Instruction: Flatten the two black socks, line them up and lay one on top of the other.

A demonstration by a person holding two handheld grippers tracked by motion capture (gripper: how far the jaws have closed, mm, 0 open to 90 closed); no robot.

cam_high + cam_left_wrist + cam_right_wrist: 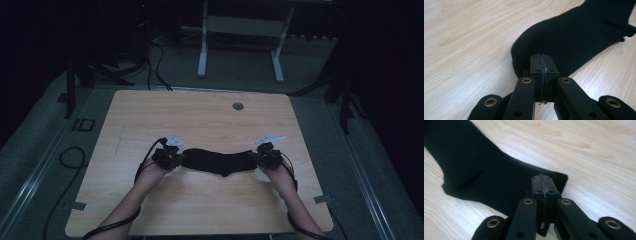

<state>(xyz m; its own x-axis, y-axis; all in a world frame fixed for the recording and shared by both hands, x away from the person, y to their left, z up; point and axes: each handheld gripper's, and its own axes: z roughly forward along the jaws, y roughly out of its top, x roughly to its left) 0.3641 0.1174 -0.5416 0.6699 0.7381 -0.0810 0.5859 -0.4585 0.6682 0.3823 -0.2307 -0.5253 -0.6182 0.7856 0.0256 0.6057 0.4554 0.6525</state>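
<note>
Because each end is pinched, the long black knitted sock [220,162] lies stretched across the light wooden table [200,120]; left gripper [541,65] and right gripper [542,185] seem clamped on fabric.

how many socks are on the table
1. A single black sock lies stretched across the wooden table, its rounded toe end at the left gripper and its straight cuff end at the right gripper. A second sock beneath it cannot be ruled out.
</note>
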